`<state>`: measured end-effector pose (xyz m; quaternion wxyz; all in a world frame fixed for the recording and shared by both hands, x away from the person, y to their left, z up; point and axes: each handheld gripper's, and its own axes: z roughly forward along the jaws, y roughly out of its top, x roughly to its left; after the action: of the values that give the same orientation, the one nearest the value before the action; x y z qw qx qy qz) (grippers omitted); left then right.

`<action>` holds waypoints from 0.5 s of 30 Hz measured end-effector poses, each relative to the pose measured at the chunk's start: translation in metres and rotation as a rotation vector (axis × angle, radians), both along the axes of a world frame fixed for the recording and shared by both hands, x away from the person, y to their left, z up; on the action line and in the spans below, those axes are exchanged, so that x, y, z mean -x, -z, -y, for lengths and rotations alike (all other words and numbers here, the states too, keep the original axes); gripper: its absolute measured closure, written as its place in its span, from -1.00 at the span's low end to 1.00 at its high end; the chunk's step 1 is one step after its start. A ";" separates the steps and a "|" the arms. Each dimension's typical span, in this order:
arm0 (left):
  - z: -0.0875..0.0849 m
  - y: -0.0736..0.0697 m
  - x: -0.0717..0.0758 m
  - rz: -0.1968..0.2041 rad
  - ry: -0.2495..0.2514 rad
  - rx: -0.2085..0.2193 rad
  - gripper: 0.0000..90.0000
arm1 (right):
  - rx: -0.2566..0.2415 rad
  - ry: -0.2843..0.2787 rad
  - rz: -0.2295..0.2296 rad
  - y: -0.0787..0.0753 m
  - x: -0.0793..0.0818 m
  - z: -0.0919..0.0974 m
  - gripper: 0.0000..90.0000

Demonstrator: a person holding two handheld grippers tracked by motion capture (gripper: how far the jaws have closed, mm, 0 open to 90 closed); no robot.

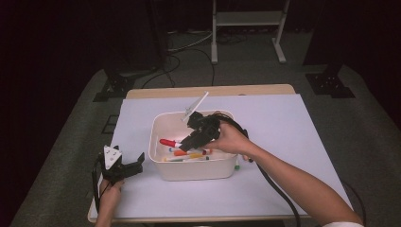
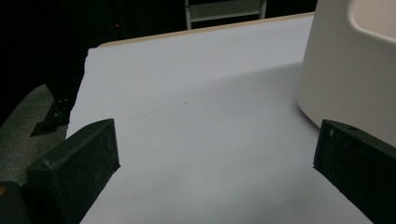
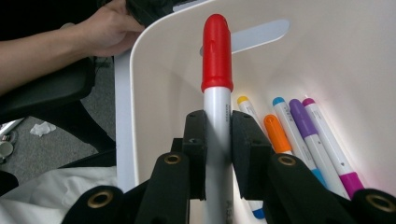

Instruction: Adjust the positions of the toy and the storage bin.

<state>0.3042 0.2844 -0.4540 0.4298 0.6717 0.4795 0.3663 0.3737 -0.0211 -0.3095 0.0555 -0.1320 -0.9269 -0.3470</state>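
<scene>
The right hand-held gripper (image 3: pixel 217 135) was clamped on a red-capped marker (image 3: pixel 217 93), holding it inside the white bin (image 1: pixel 194 170) at the middle of the tabletop (image 1: pixel 283 123), above other markers (image 3: pixel 299 130) lying on the bin's floor. The left hand-held gripper (image 2: pixel 215 154) rested near the bin's left side, jaws wide apart and empty.
</scene>
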 end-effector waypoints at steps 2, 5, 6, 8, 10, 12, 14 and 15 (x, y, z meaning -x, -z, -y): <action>0.000 0.000 0.000 0.000 -0.001 0.001 -1.00 | 0.006 -0.006 -0.003 0.004 -0.001 -0.003 0.69; 0.000 0.000 0.000 0.000 -0.002 0.005 -1.00 | 0.029 -0.016 0.004 0.010 -0.003 -0.007 0.69; 0.000 0.000 0.000 0.001 -0.002 0.005 -1.00 | 0.032 -0.018 0.002 0.012 -0.003 -0.008 0.69; 0.000 0.000 0.000 0.001 -0.001 0.004 -1.00 | 0.037 -0.020 -0.006 0.015 -0.004 -0.010 0.69; 0.000 0.000 0.000 0.001 -0.001 0.003 -1.00 | 0.047 -0.028 -0.005 0.018 -0.004 -0.012 0.69; 0.000 0.000 0.000 0.000 -0.001 0.004 -1.00 | 0.054 -0.030 -0.008 0.020 -0.004 -0.013 0.69; -0.001 0.000 0.000 0.000 -0.002 0.007 -1.00 | 0.064 -0.032 -0.010 0.023 -0.004 -0.014 0.69; -0.001 0.000 0.000 0.000 -0.002 0.006 -1.00 | 0.070 -0.035 -0.012 0.025 -0.005 -0.015 0.69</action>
<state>0.3046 0.2850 -0.4540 0.4315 0.6701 0.4812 0.3651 0.3783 -0.0066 -0.3341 0.0623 -0.1198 -0.9402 -0.3127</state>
